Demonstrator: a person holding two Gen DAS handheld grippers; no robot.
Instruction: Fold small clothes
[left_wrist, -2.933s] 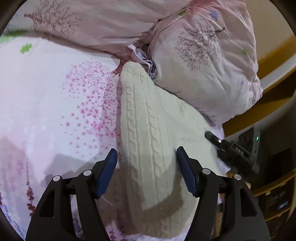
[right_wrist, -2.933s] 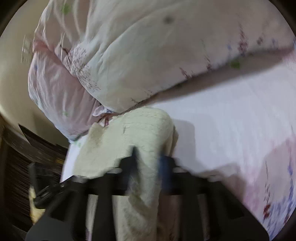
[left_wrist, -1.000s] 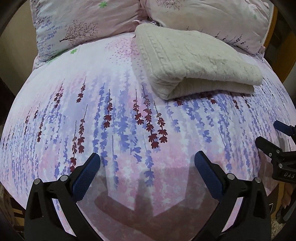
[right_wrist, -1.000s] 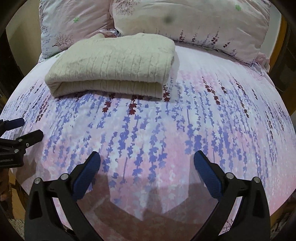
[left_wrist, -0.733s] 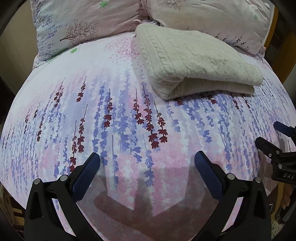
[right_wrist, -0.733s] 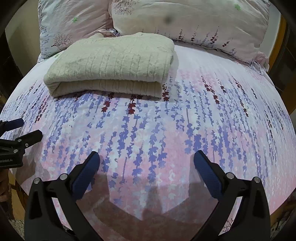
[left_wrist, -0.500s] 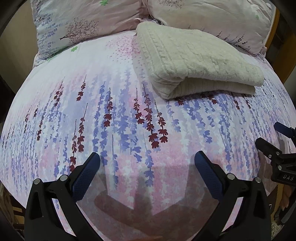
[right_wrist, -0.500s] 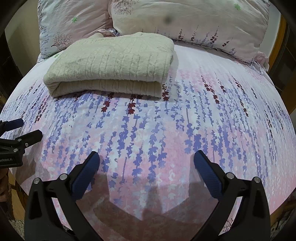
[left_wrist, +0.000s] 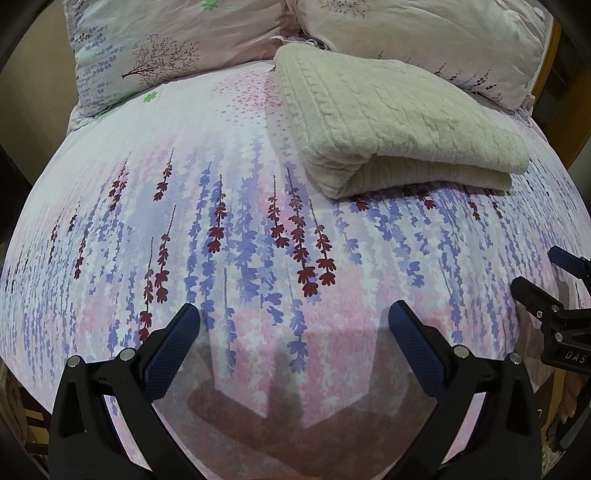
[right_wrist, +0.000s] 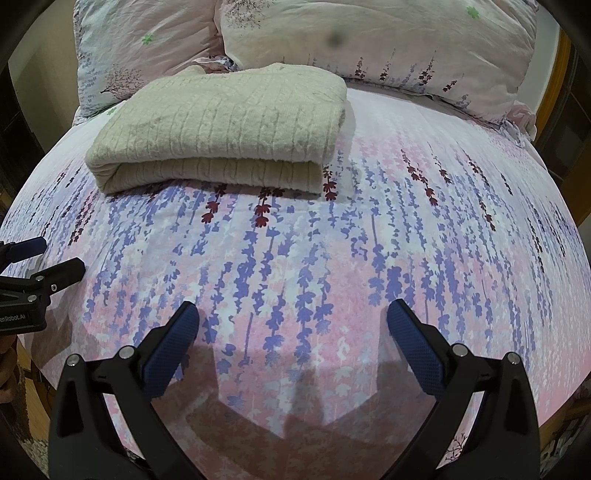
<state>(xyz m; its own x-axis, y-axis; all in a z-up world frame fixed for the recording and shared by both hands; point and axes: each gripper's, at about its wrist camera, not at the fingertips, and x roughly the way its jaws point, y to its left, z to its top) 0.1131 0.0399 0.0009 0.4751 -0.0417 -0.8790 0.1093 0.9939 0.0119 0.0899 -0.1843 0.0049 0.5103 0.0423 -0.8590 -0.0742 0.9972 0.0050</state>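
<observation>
Sweater (left_wrist: 388, 122), cream cable knit, lies folded in a thick stack at the head of the bed (left_wrist: 221, 240), touching the pillows (right_wrist: 369, 40). Your left gripper (left_wrist: 293, 332) and right gripper (right_wrist: 291, 328) hover near the foot, fingers spread wide, holding nothing. Judged soft, bulky, compressible, not slippery. Pinch several layers at the folded front edge; a single layer would likely unfold.

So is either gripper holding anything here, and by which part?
Nothing is held. The left gripper and right gripper are both open over the bedspread; the folded sweater lies apart near the pillows.
</observation>
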